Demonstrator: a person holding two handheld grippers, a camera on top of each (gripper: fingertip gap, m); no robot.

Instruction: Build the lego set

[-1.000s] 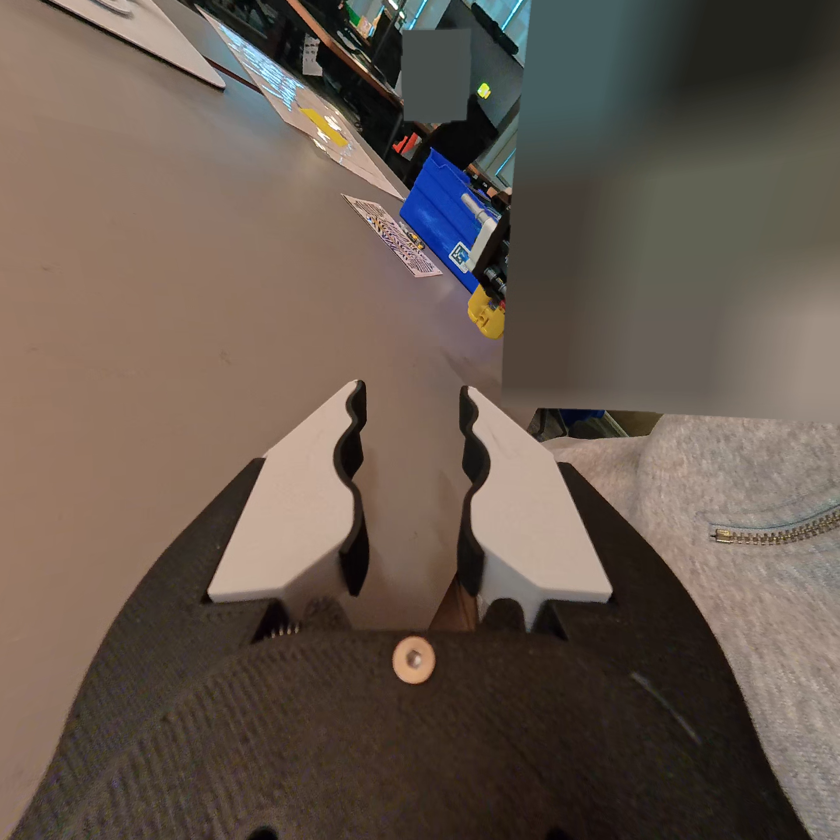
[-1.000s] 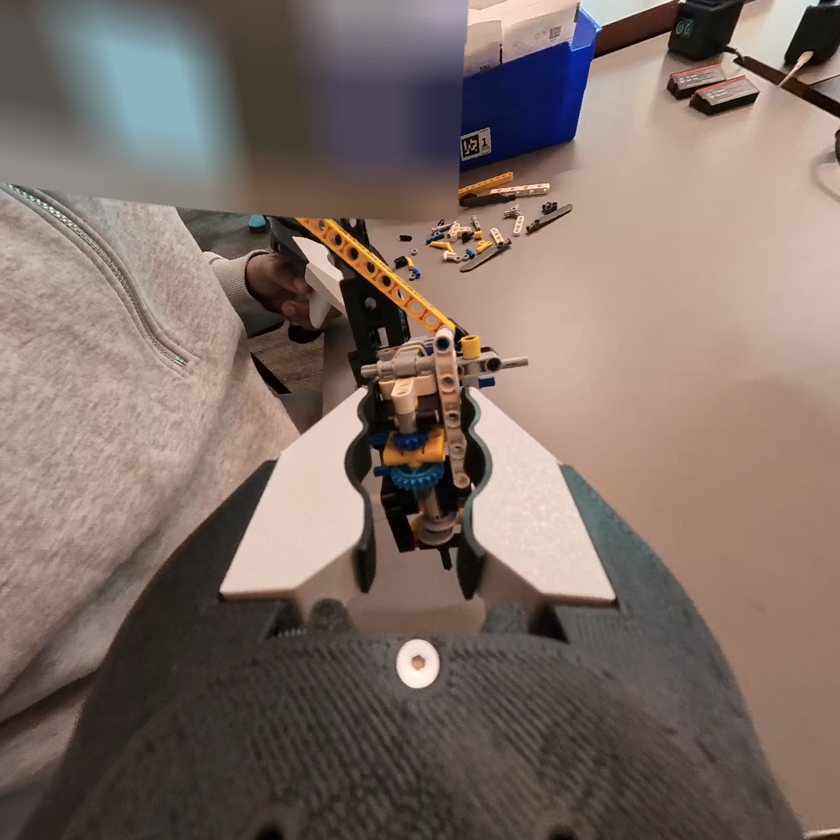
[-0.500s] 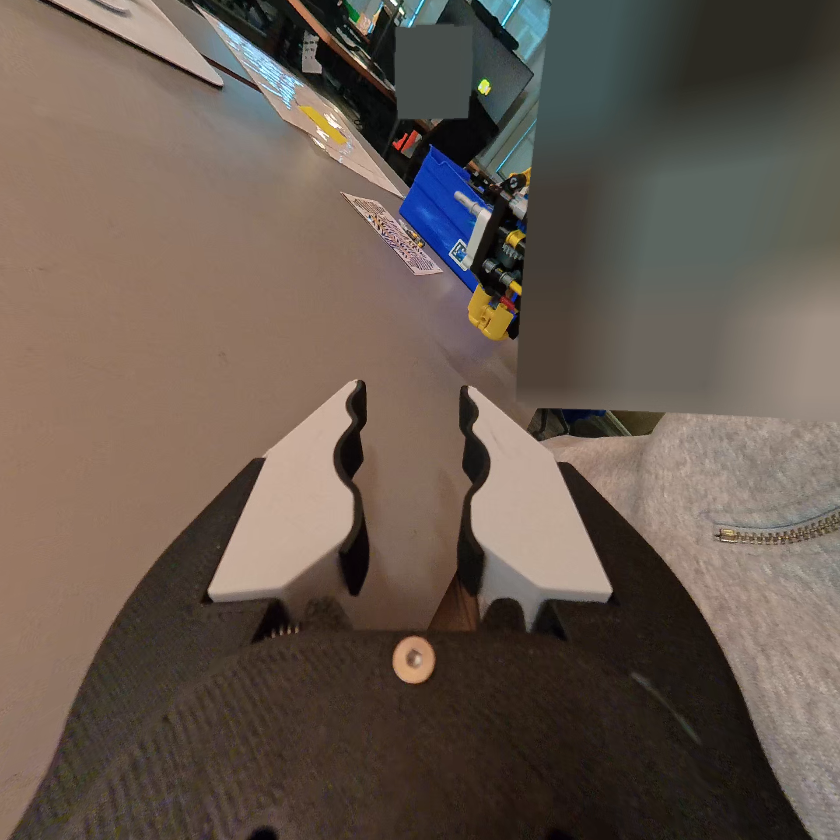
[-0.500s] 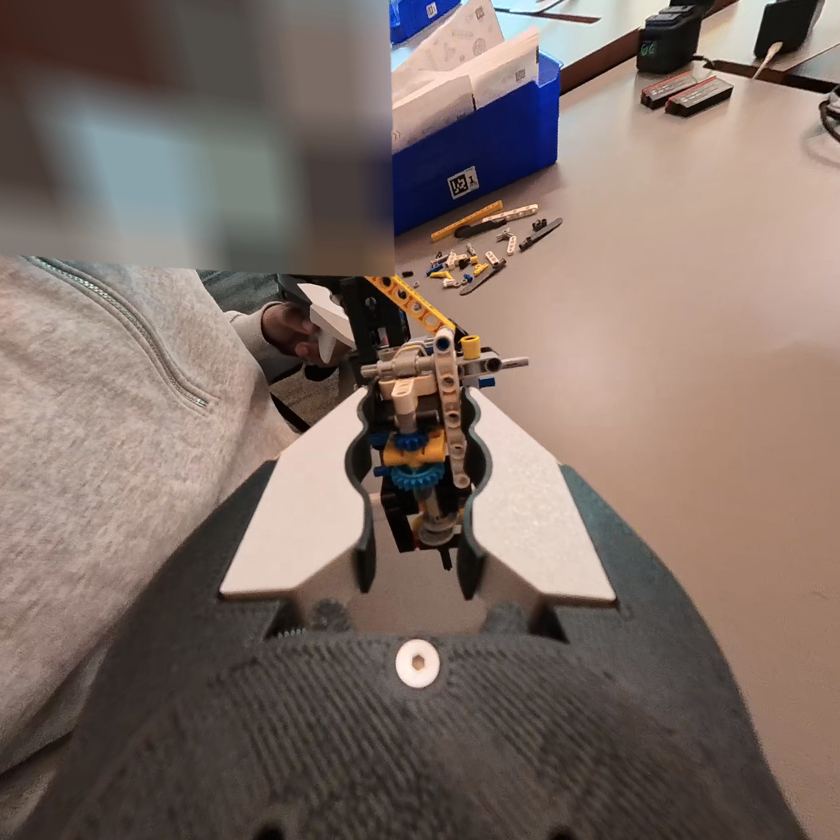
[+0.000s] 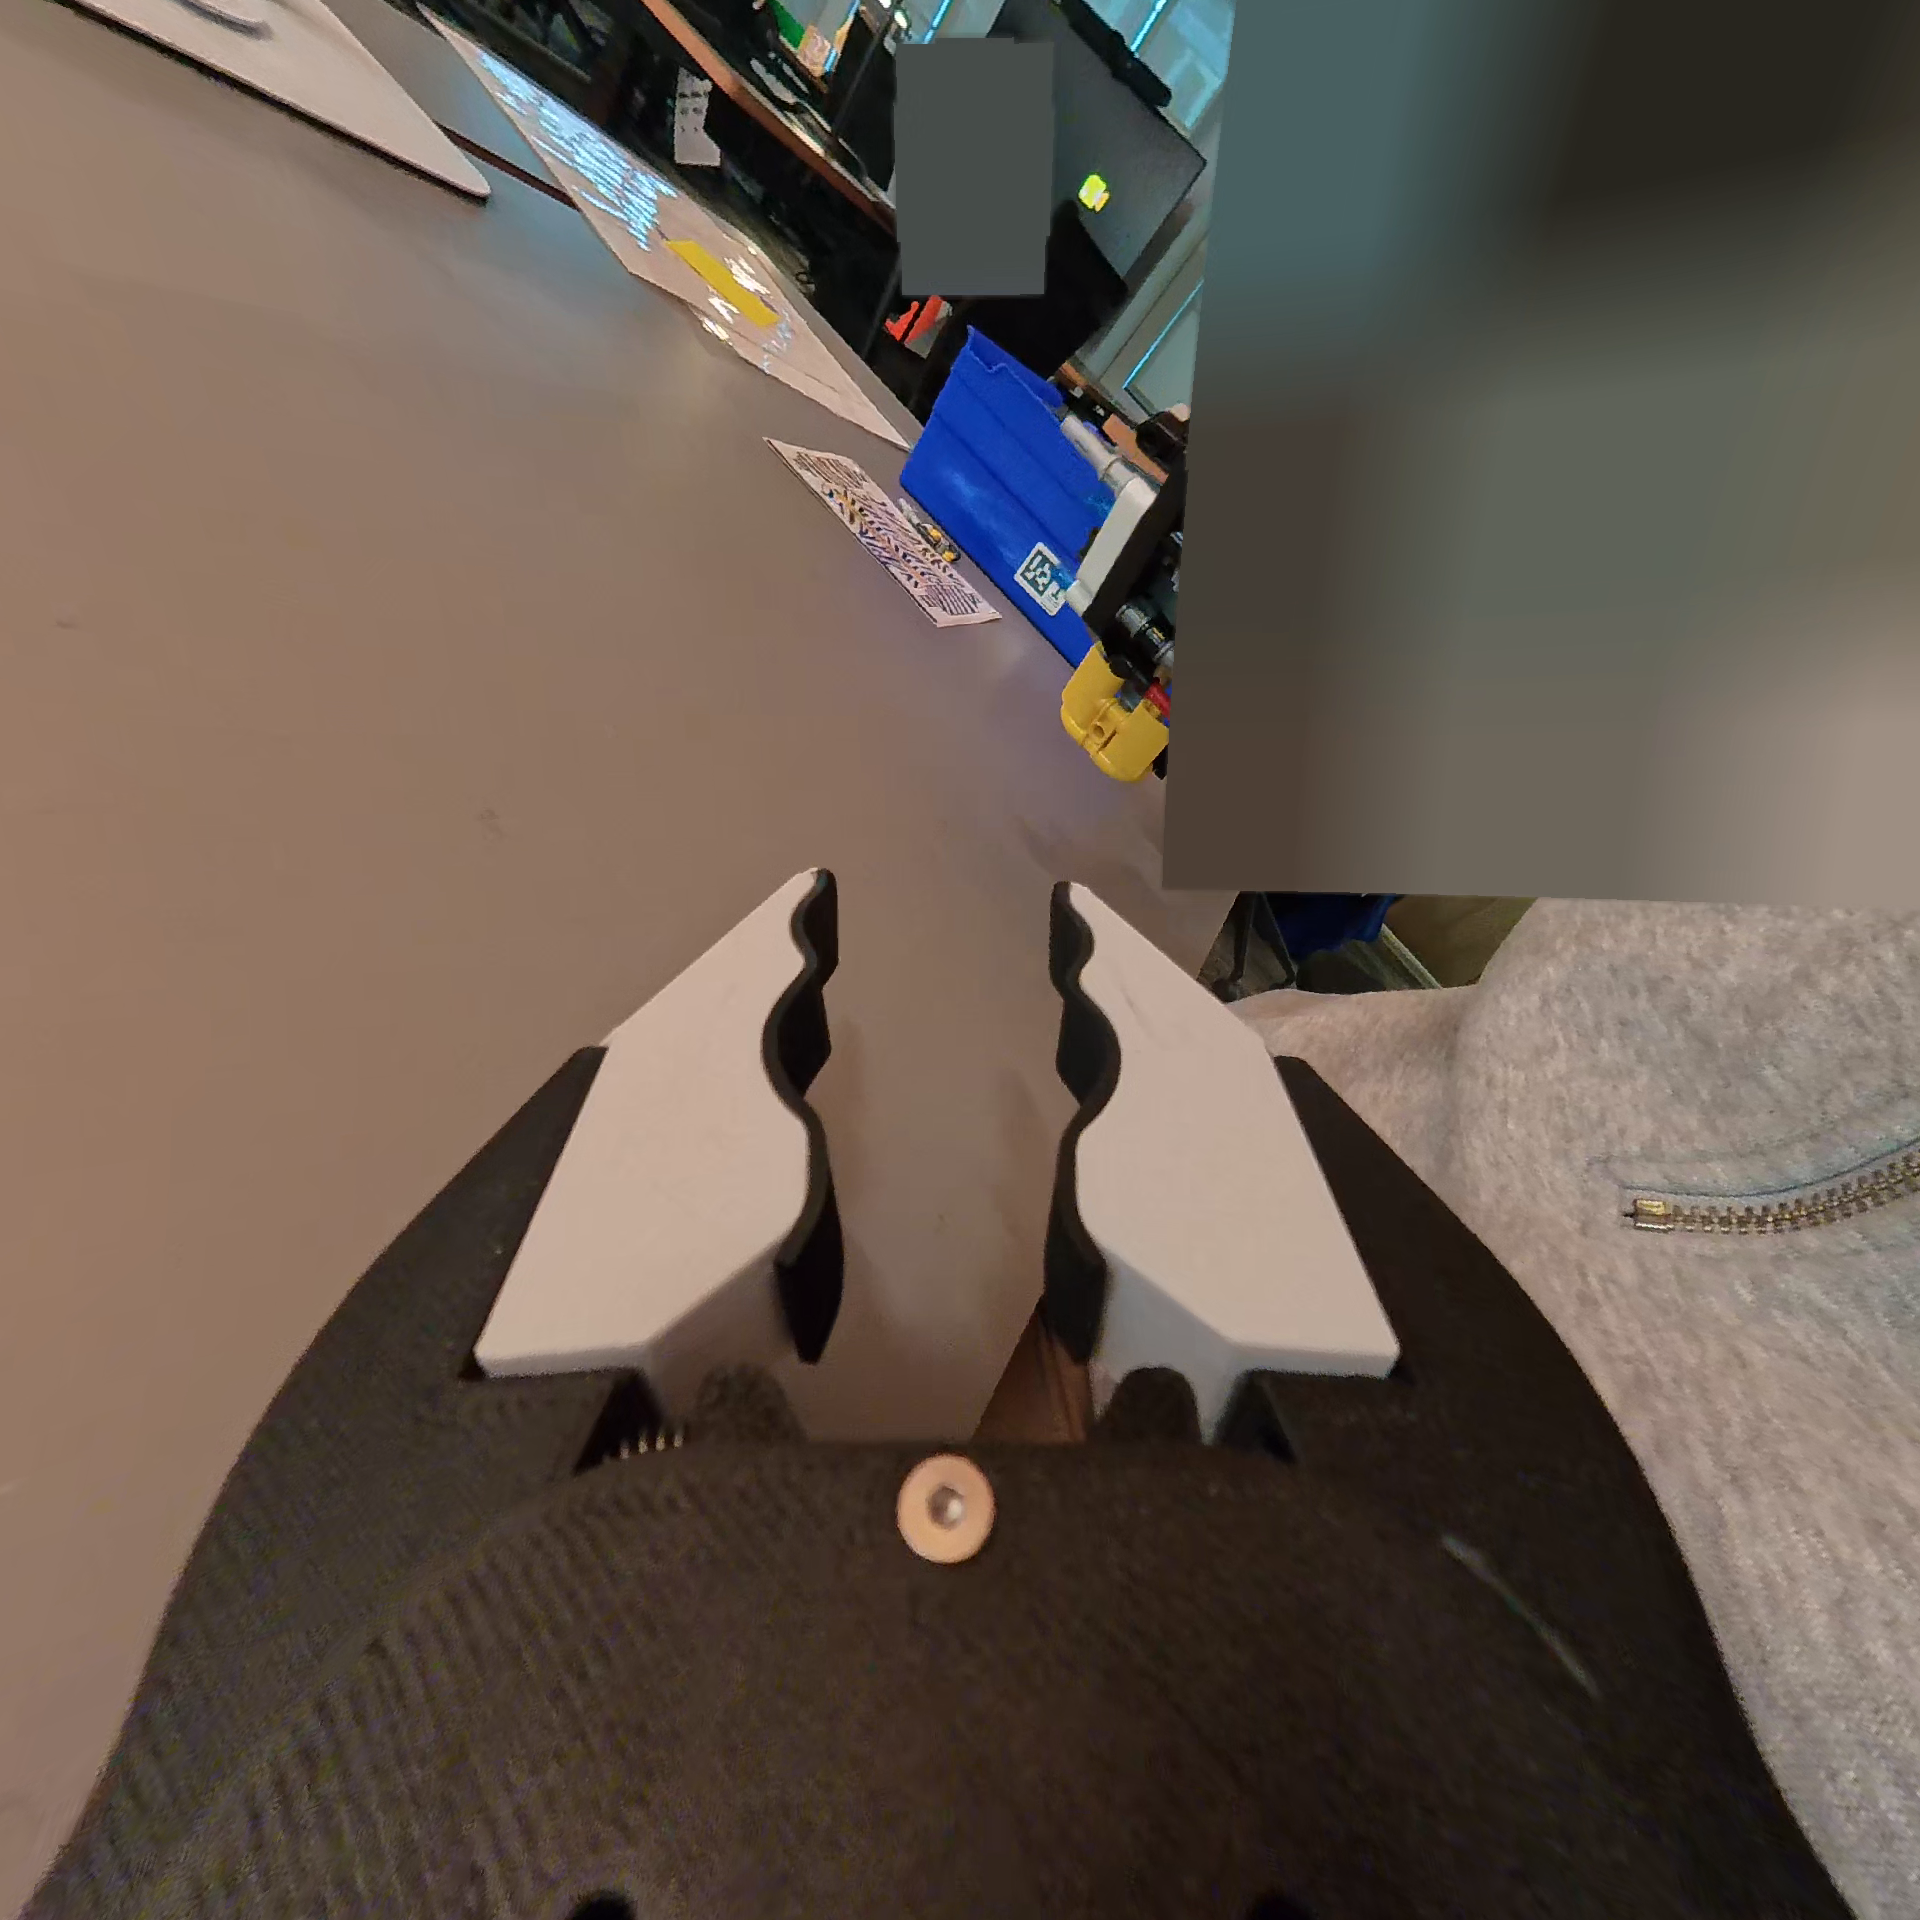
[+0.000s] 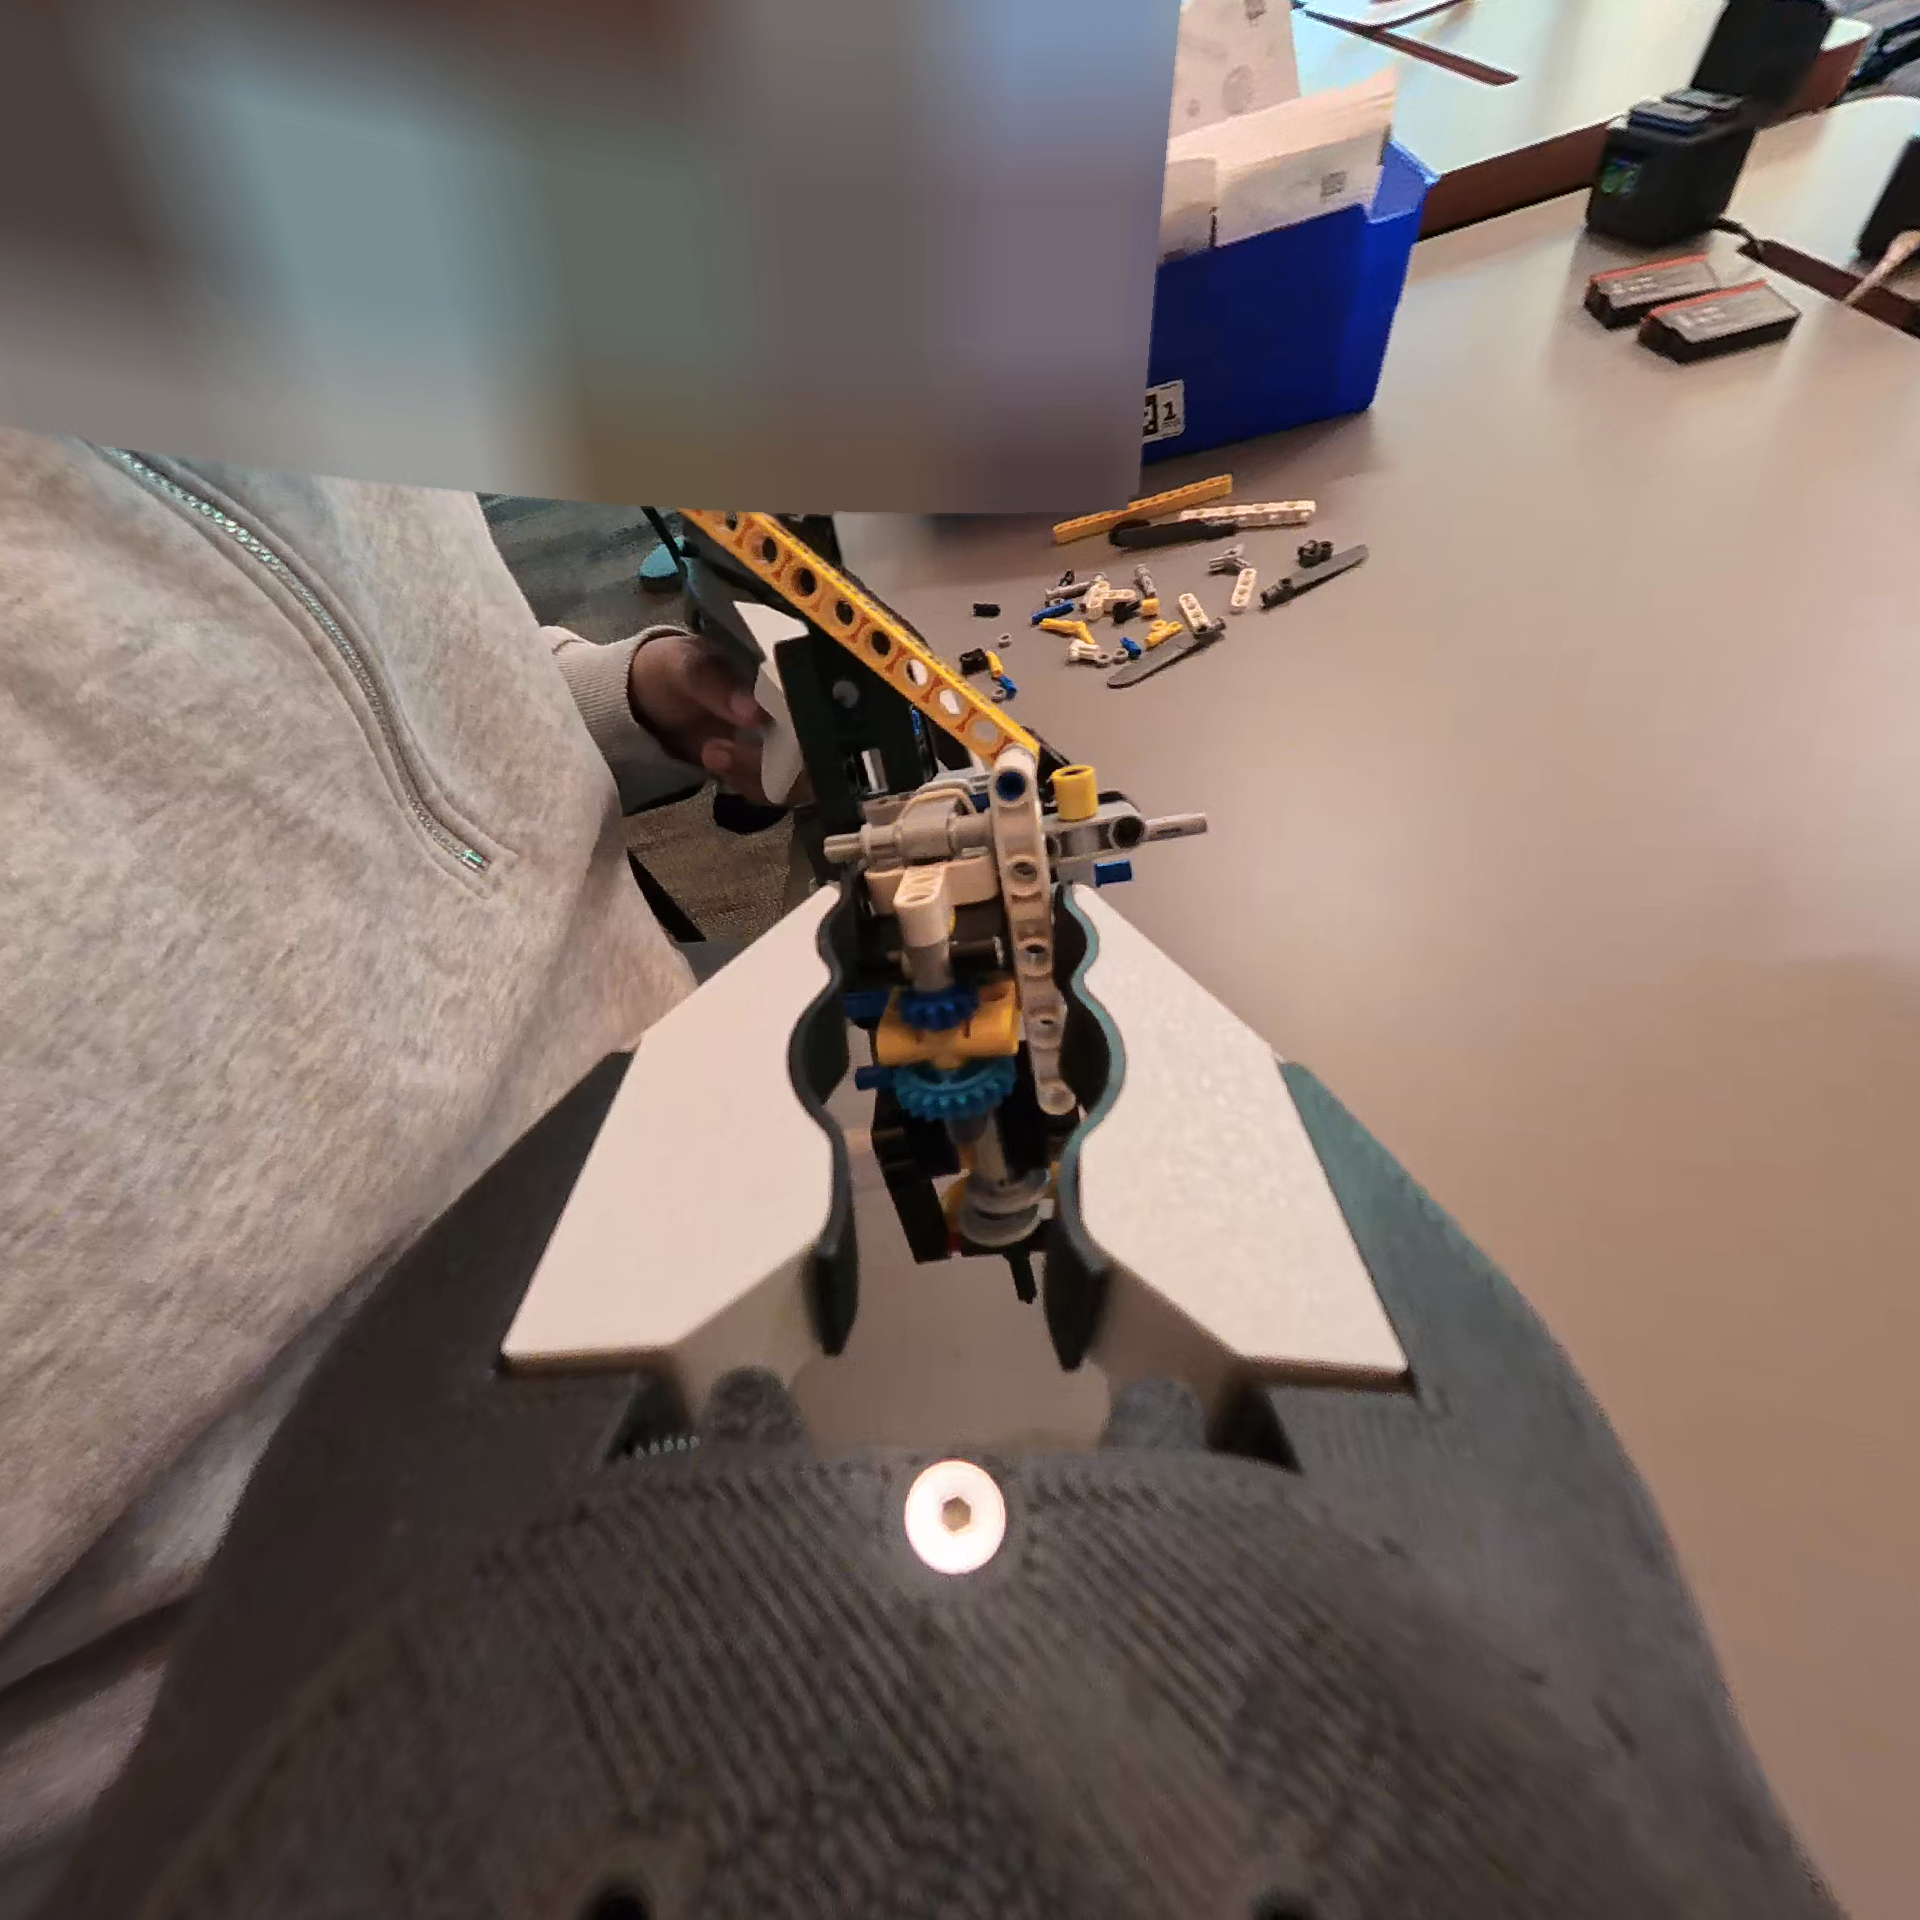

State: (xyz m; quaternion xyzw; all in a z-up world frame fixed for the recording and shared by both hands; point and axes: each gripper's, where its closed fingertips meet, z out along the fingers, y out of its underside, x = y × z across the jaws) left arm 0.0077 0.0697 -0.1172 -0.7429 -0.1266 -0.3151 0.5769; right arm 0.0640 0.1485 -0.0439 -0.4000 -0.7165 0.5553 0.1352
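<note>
My right gripper is shut on a lego assembly of black, grey, yellow and blue parts with blue gears, held above the table. A long yellow holed beam rises from it toward the upper left. The same assembly shows far off in the left wrist view, partly hidden by a blur patch. My left gripper is open and empty, low over the grey table. Loose lego pieces lie on the table ahead of the right gripper.
A blue bin with papers stands behind the loose pieces; it also shows in the left wrist view. A patterned card lies beside it. Black boxes sit at the far right. A person's grey zipped sweater is close by.
The right gripper has tilted with the assembly in it, so the bin and loose pieces shifted in its view. In the left wrist view the assembly has shifted slightly. The left gripper has stayed still.
</note>
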